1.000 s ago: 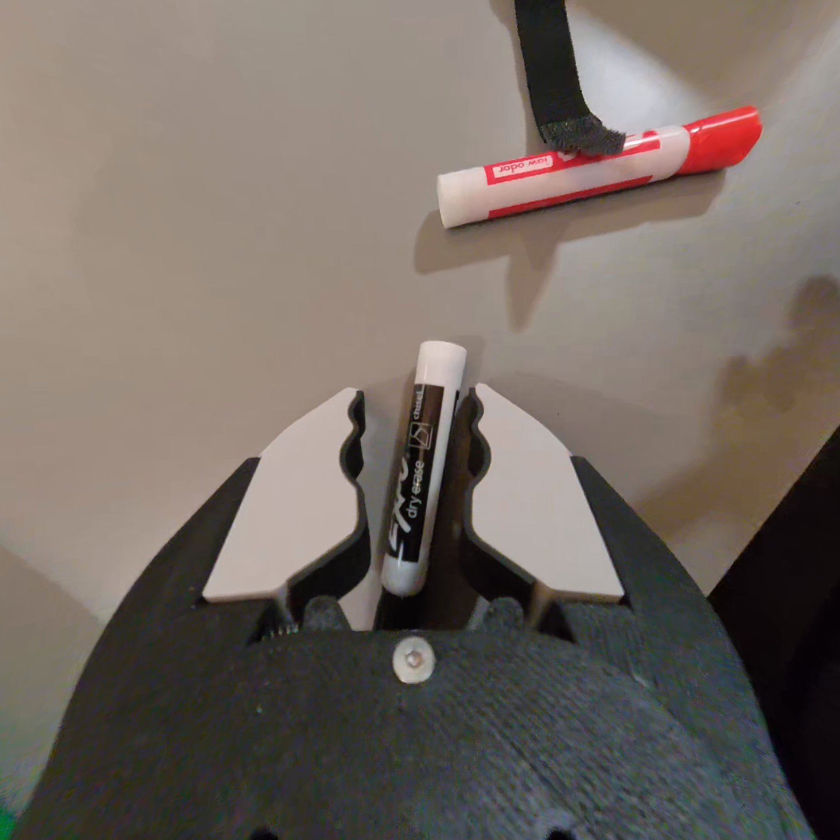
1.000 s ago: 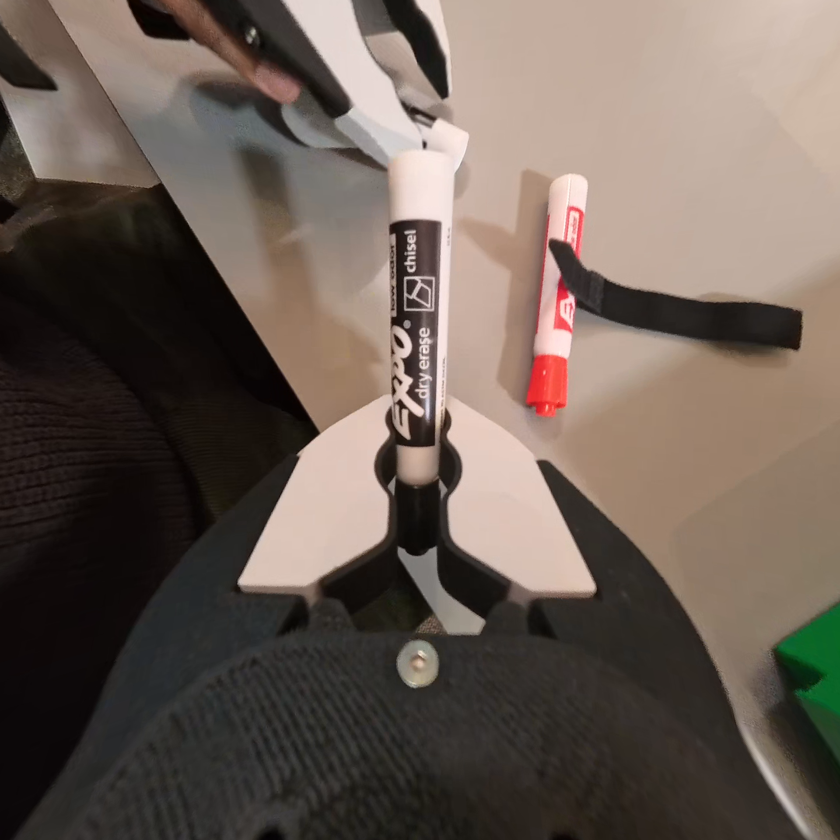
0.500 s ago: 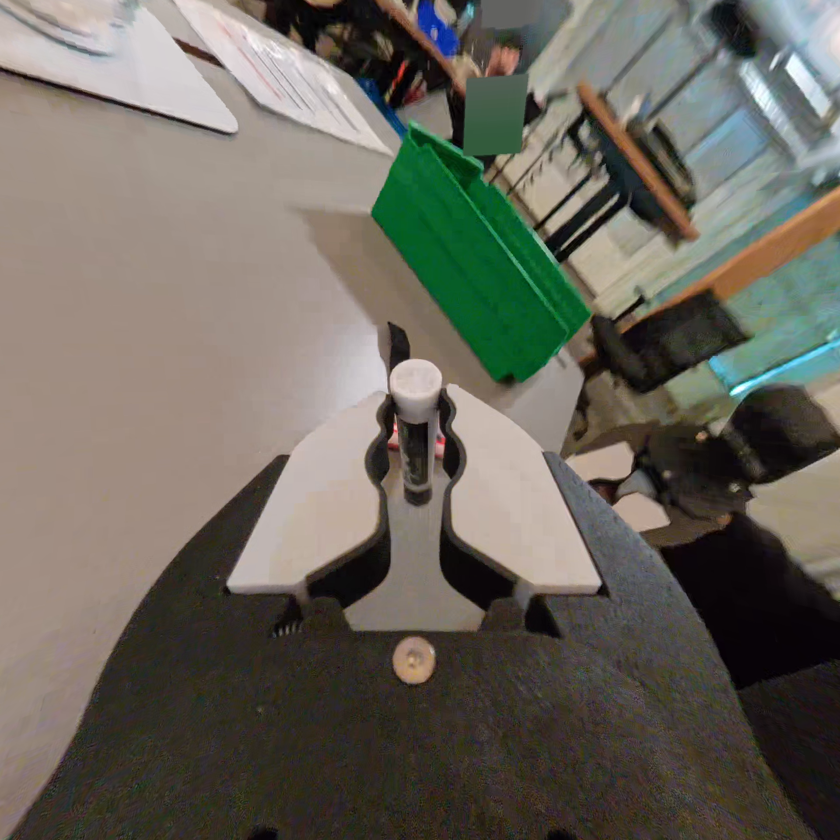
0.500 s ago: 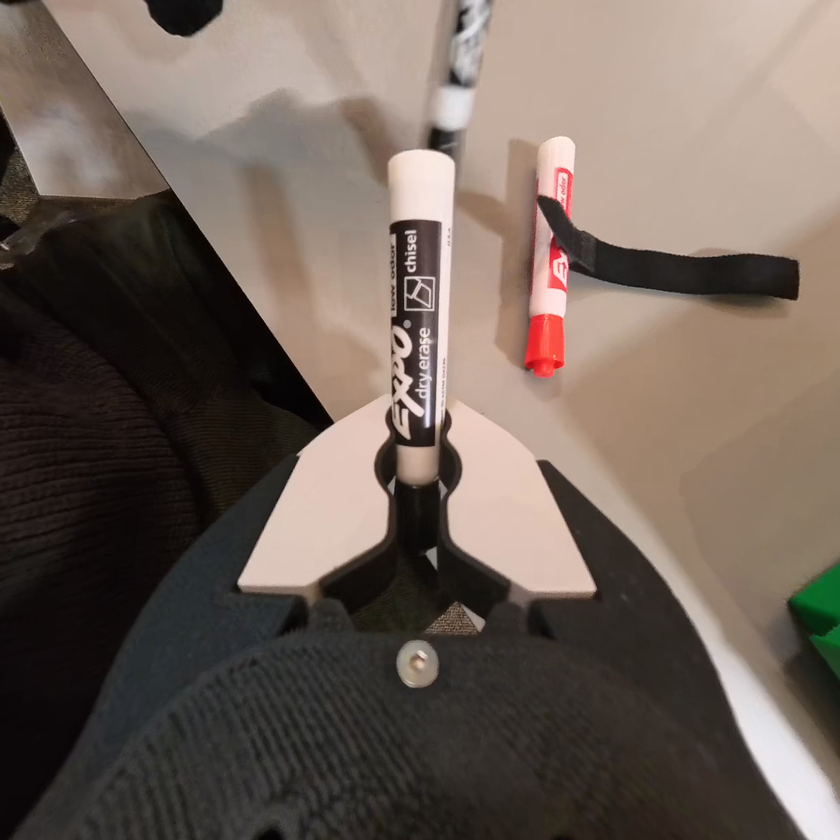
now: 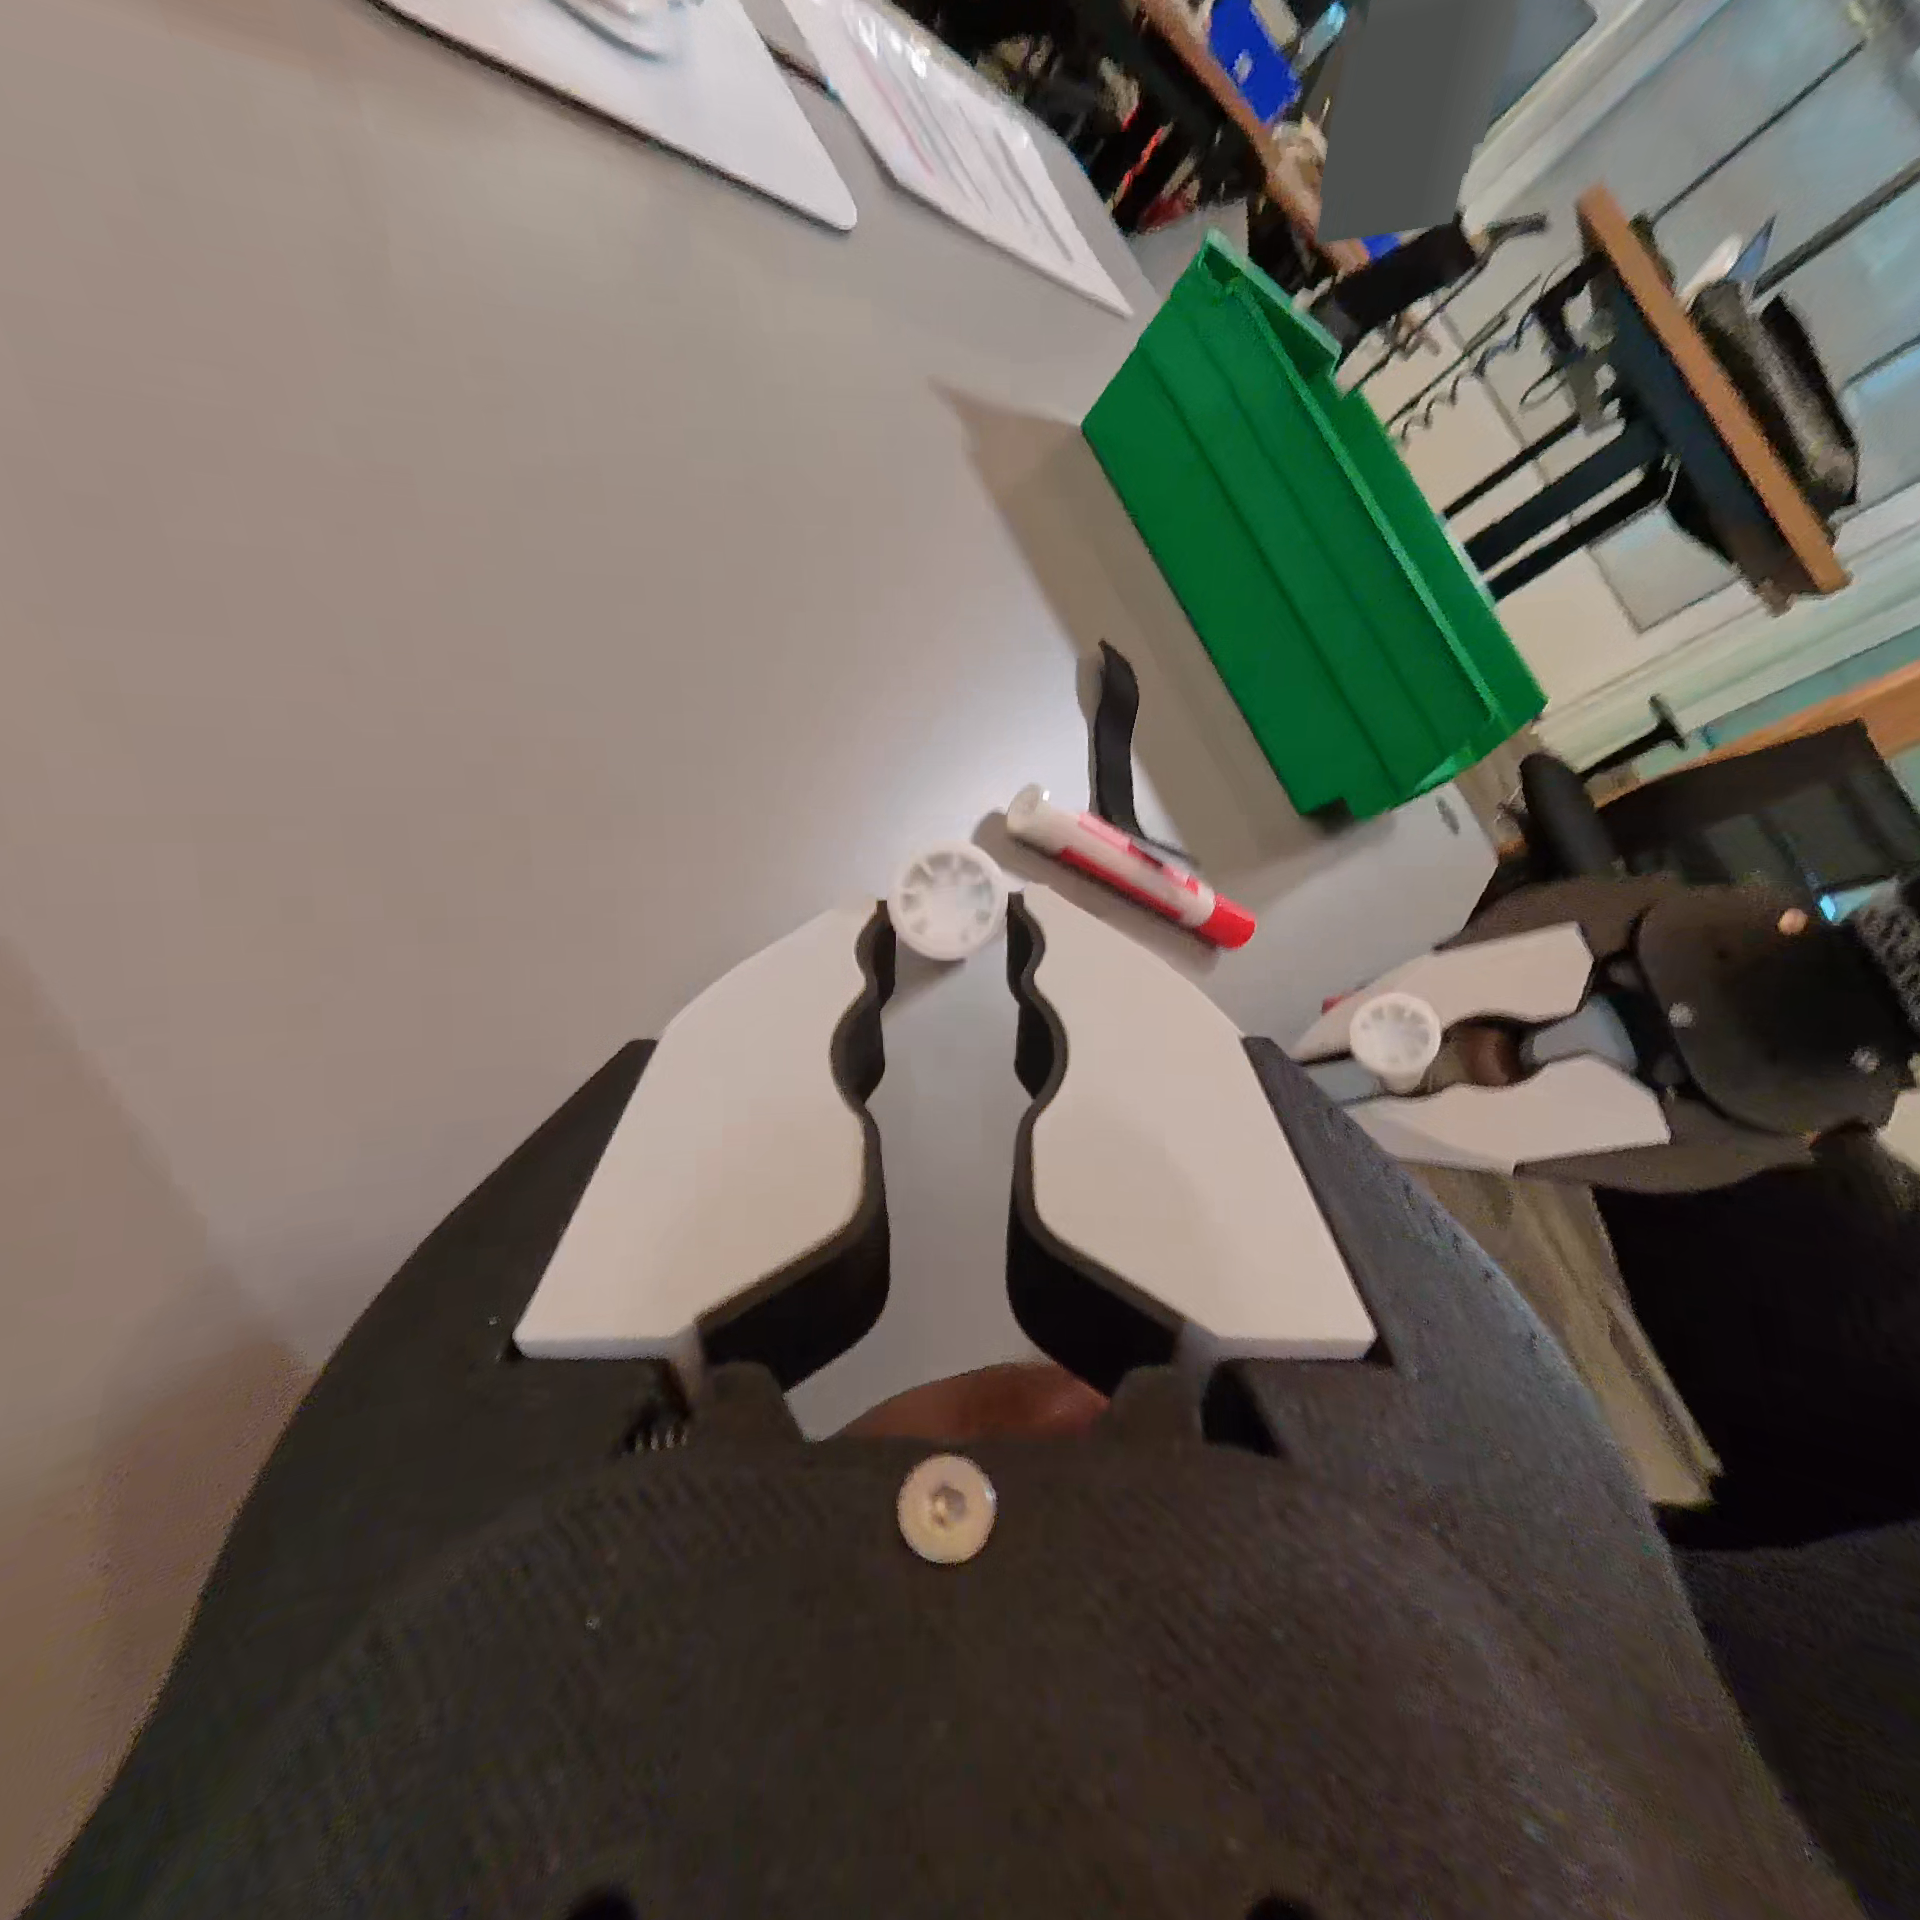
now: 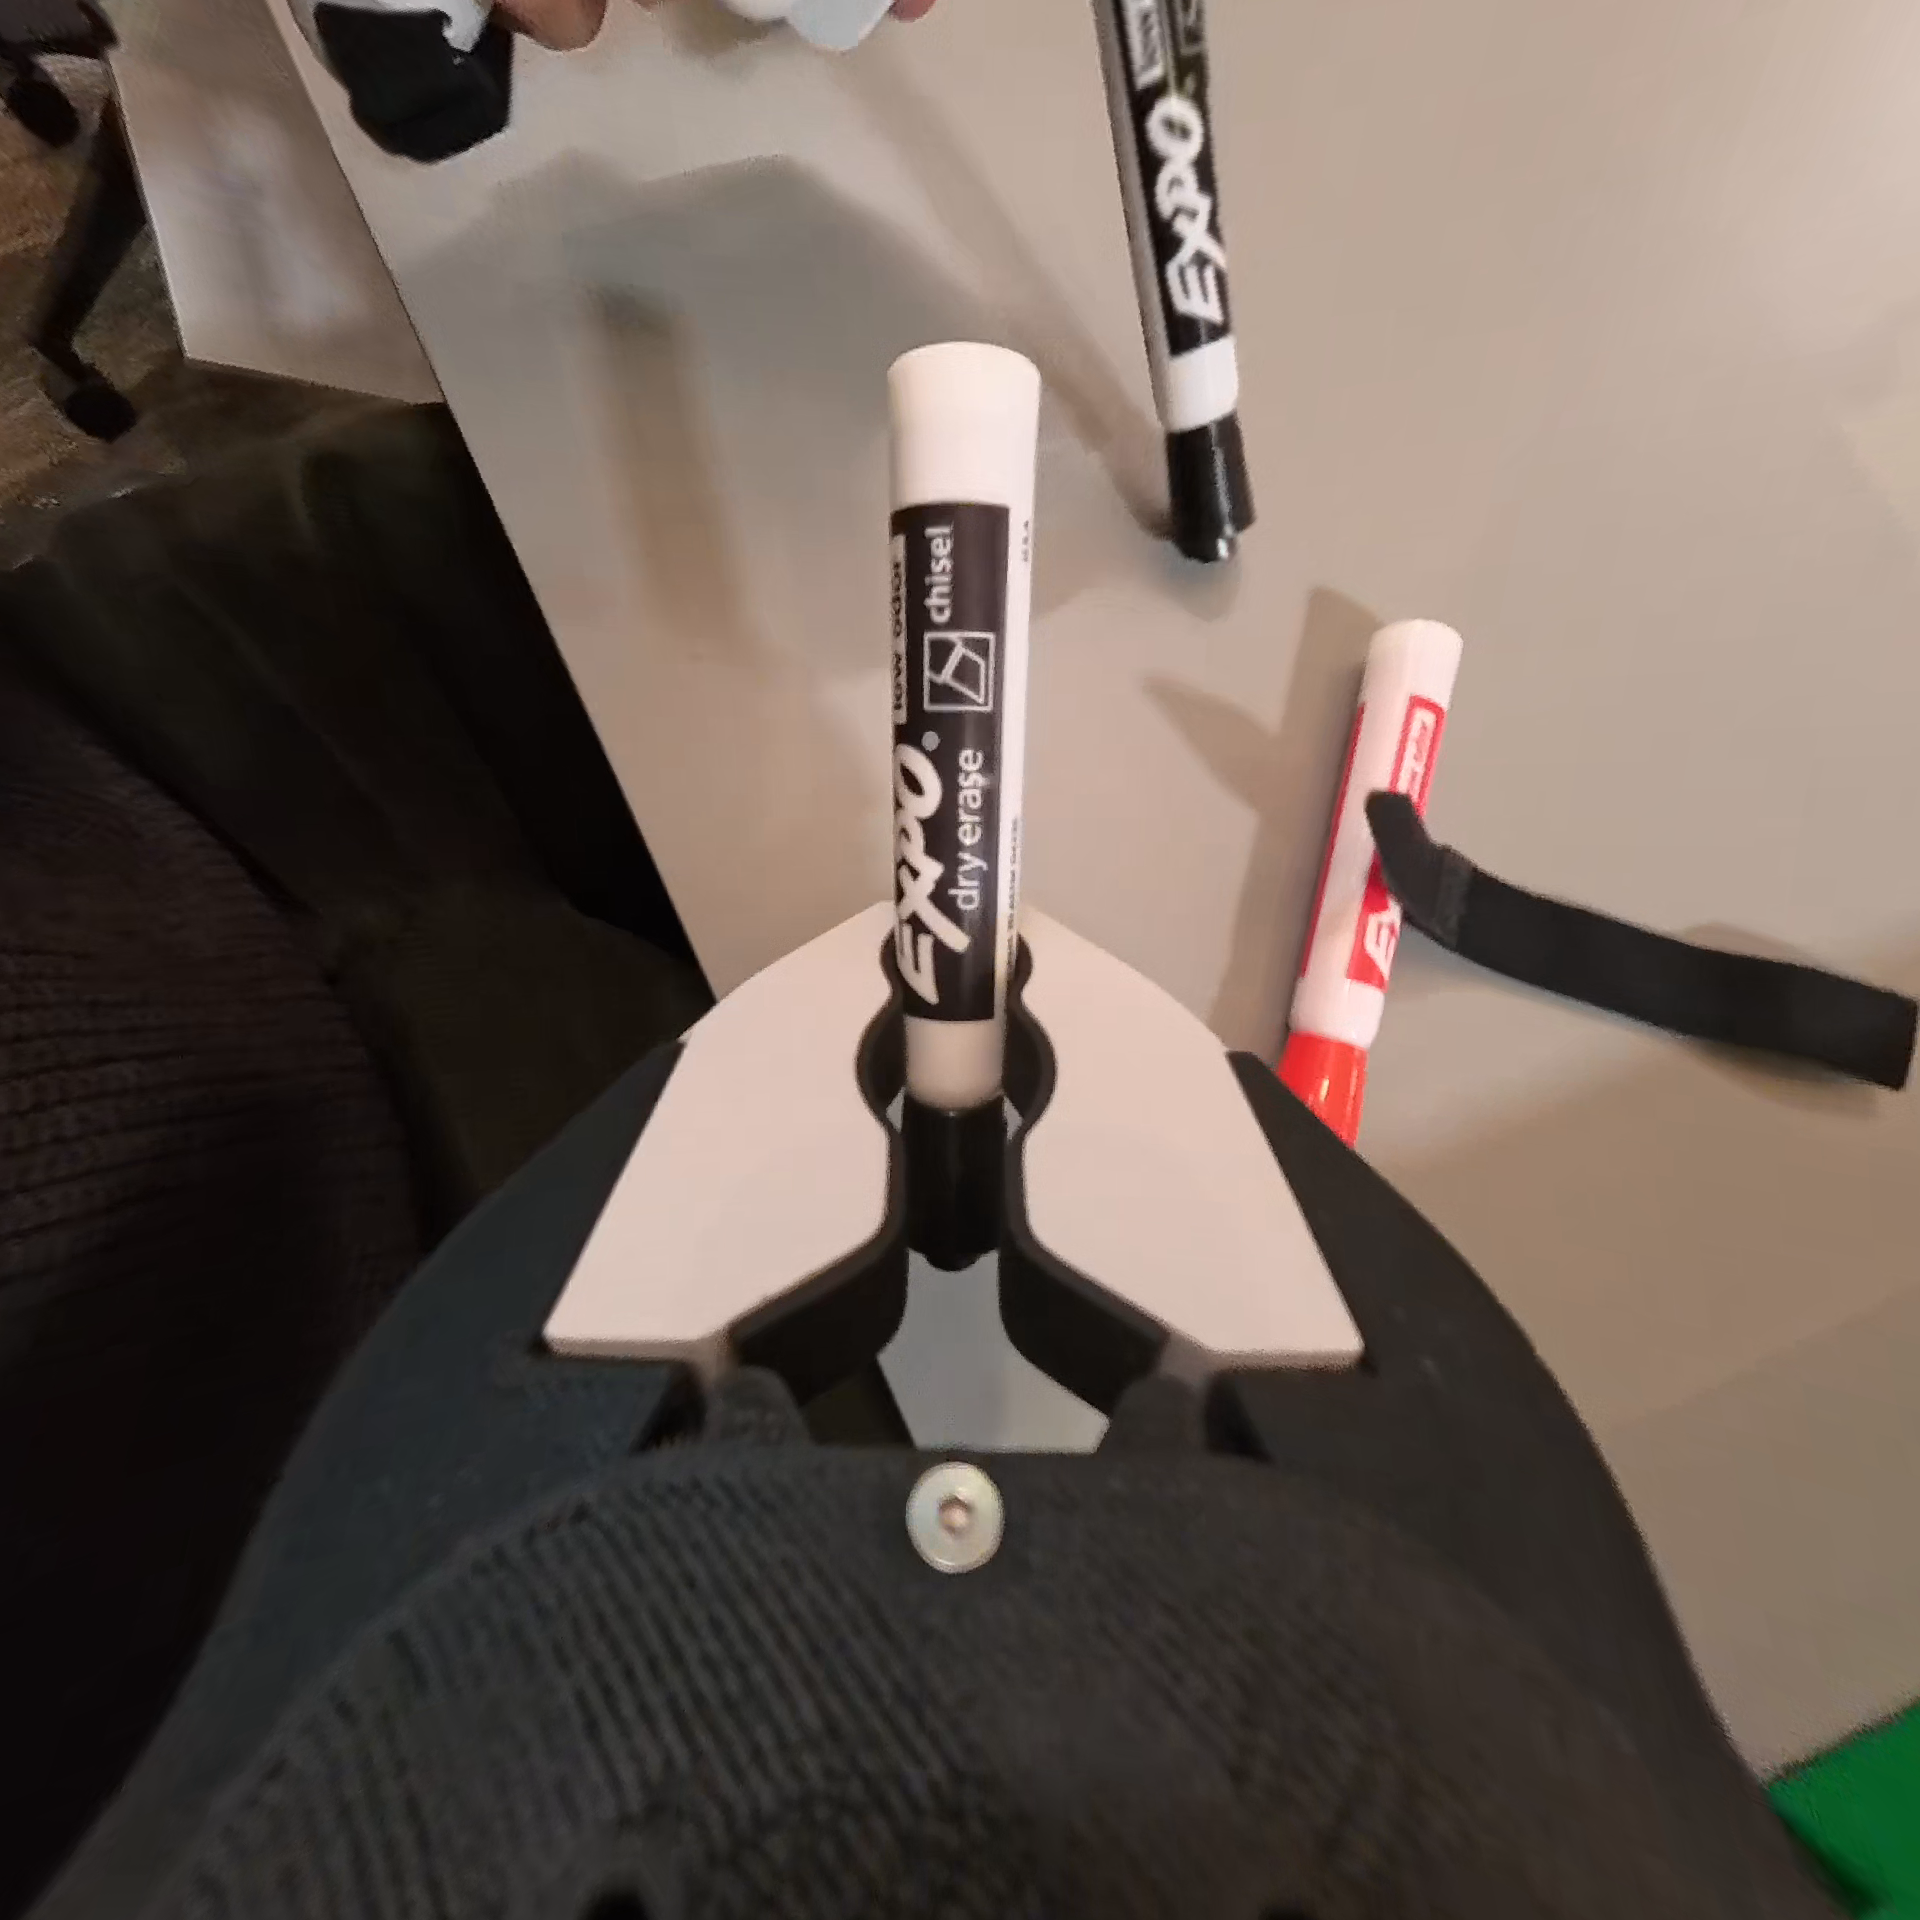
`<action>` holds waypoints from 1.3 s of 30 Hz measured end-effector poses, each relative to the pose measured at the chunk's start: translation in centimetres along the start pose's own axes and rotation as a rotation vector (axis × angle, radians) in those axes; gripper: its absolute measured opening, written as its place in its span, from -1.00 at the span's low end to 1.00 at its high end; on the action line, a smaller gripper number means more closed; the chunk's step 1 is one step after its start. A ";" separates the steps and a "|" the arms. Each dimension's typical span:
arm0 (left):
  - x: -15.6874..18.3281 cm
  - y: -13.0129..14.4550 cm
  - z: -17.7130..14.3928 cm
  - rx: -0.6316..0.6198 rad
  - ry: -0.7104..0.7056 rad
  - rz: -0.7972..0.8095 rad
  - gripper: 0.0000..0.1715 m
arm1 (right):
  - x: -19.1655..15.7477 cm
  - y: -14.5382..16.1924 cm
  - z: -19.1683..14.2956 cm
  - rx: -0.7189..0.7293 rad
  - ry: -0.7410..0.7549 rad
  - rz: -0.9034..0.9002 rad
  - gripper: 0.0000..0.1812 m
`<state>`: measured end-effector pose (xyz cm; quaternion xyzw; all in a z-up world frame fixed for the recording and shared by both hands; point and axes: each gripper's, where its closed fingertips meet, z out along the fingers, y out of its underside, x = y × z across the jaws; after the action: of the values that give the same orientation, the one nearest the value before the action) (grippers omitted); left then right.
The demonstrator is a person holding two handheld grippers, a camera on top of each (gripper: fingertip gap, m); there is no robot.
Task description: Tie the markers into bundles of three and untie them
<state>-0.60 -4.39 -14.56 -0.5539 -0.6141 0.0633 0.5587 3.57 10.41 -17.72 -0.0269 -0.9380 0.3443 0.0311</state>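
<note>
Grey counter [image 6: 1558, 312] carries a red marker [image 6: 1361, 894] under a black strap [image 6: 1662, 966], a green bin [image 5: 1299, 540] beyond. Right tongs [image 6: 956, 961] clench one black marker [image 6: 961, 727]; left tongs [image 5: 951, 925] pinch another black marker's [image 5: 948, 912] white end at their tips, tip down near the red one.

Looks like a shared lab or workshop-type office space. There's a big plain grey counter [image 5: 416, 520] with dry-erase markers [image 6: 1371, 831] lying on it, a green plastic bin [image 5: 1299, 540] near its far edge and white laminated sheets [image 5: 644, 114] at the far corner. Past the counter you can see wood-topped work tables on black metal legs [image 5: 1704, 384], a black office chair [image 5: 1558, 821], cluttered shelving at the back and carpeted floor [image 6: 62, 260].
</note>
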 end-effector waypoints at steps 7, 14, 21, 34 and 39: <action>-1.3 3.7 -2.4 -0.160 -0.129 0.232 -0.76 | 0.1 -2.3 1.8 -0.005 -0.038 -0.061 -0.84; -2.7 8.6 -3.8 -0.441 -0.235 0.452 -0.75 | -0.6 -3.2 3.5 -0.035 -0.074 -0.109 -0.84; -2.7 8.8 -3.5 -0.453 -0.308 0.533 -0.70 | -0.8 -2.8 4.1 -0.061 -0.083 -0.117 -0.84; -3.0 8.1 -2.6 -0.447 -0.333 0.585 -0.54 | -0.5 -1.8 3.7 -0.062 -0.081 -0.079 -0.84; -3.0 7.9 -2.3 -0.454 -0.330 0.561 -0.75 | -0.4 -1.2 3.5 -0.073 -0.074 -0.069 -0.84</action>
<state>5.18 -4.89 -21.05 -0.7920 -0.5188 0.1642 0.2770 3.69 7.25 -19.63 0.0173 -0.9507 0.3095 0.0073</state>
